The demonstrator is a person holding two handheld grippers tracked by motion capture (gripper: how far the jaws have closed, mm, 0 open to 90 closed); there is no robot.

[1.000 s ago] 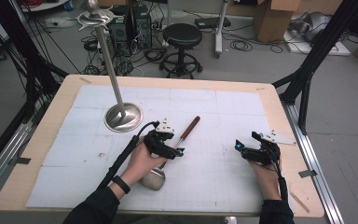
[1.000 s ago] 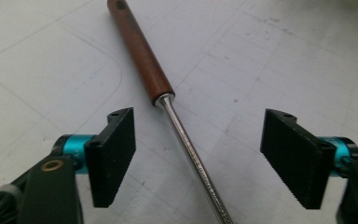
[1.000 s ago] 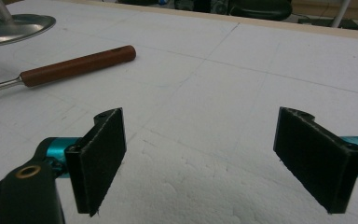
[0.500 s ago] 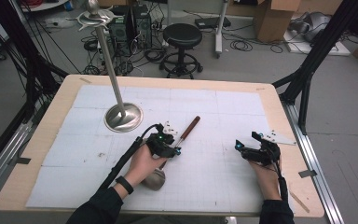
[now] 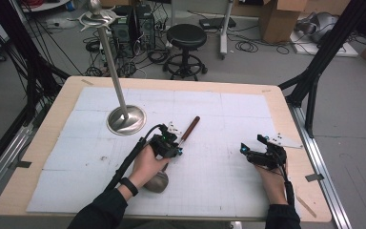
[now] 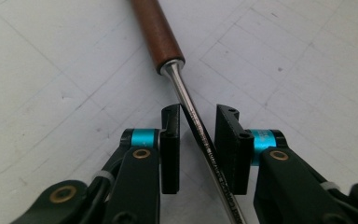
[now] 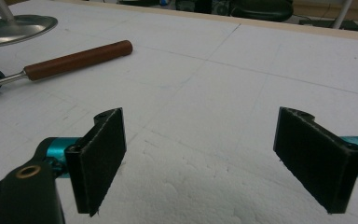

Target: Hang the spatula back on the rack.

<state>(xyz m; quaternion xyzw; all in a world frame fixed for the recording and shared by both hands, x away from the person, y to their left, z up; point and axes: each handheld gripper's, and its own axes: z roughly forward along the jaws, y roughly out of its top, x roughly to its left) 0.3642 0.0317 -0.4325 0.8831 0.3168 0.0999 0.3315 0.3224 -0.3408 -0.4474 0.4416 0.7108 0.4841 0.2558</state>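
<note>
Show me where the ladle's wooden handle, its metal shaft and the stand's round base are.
wooden handle (image 6: 156,32), left gripper view, mid-handle.
metal shaft (image 6: 179,88), left gripper view, bare stretch below handle.
round base (image 5: 132,121), high view, right rim.

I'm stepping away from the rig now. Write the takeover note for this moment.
Left gripper: jaws astride the ladle's metal shaft, just below the wooden handle; a gap shows, so not clamped.
Right gripper: open, holding nothing, low over the white mat at the right.
Ladle bowl lies near the person's left hand. Metal stand is at the far left.
Done: left gripper lined up.
Left: close and lift, probably.
</note>
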